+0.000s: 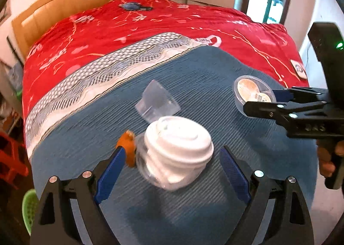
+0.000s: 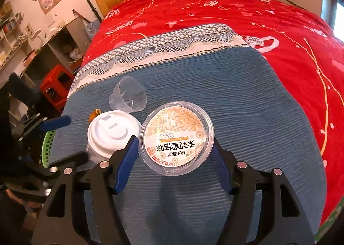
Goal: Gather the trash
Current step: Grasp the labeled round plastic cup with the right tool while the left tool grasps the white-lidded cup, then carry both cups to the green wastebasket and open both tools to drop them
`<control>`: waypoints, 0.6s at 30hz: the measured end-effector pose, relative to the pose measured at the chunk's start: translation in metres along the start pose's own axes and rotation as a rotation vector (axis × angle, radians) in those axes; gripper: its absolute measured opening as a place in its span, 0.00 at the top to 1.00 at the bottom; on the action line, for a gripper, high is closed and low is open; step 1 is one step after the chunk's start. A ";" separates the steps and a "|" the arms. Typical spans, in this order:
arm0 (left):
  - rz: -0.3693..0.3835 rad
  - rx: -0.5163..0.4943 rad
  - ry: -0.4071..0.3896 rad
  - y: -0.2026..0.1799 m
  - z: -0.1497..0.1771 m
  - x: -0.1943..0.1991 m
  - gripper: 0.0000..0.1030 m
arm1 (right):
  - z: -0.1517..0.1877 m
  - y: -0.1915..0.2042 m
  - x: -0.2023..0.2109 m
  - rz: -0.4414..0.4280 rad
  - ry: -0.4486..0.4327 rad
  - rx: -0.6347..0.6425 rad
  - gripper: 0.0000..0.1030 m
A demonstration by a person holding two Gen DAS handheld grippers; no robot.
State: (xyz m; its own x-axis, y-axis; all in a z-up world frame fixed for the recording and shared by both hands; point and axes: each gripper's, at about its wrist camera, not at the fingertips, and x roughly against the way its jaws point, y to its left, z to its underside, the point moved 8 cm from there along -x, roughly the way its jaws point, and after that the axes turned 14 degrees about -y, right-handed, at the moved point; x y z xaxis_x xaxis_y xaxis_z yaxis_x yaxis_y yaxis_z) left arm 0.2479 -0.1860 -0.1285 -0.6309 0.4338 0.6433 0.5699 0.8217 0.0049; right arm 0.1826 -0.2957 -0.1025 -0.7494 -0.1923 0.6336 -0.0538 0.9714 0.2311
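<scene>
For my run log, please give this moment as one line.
right gripper: shut on labelled tub | left gripper: open around white-lidded cup | bed

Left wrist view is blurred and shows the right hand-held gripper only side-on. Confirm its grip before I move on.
Observer: In the right wrist view, the right hand-held gripper has one blue pad pressed on each side of the clear tub.
Operator: Describe the tub's top.
Observer: It has an orange and white film lid with lettering and a printed date, facing the camera.
Operator: Report the clear cup.
Observer: The clear cup lies on its side just behind the white-lidded cup, with its open mouth towards the camera. It looks empty.
</scene>
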 end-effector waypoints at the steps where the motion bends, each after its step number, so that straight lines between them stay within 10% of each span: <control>1: -0.003 -0.013 0.003 -0.002 -0.002 -0.004 0.17 | 0.000 0.000 0.001 0.000 -0.001 0.002 0.36; 18: -0.014 -0.112 0.051 -0.009 0.006 -0.041 0.19 | 0.006 -0.008 0.001 -0.011 0.002 -0.029 0.36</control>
State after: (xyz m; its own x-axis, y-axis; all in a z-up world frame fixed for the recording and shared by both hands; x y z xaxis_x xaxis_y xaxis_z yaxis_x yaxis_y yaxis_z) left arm 0.2650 -0.2092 -0.1594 -0.6131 0.4013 0.6805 0.6186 0.7797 0.0976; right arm 0.1777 -0.3033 -0.1083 -0.7474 -0.2033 0.6325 -0.0431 0.9649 0.2591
